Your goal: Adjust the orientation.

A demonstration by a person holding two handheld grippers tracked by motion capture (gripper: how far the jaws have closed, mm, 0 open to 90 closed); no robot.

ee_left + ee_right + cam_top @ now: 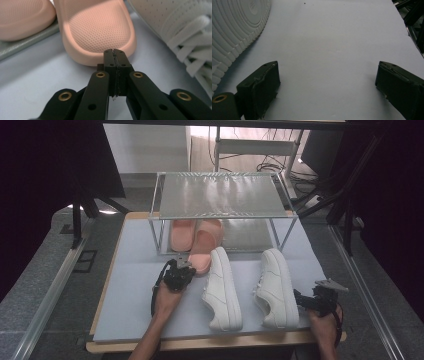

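Pressing its jaws together, the left gripper (115, 52) touches the pink foam slide sandal (96, 30), lengthwise straight ahead; the right gripper (327, 82) jaws gape over bare worktop (332, 37).

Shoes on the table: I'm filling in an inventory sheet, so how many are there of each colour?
Pink slippers: 2 (one under the rack, one half out by the left gripper)
White sneakers: 2 (one, one)
Total: 4 shoes
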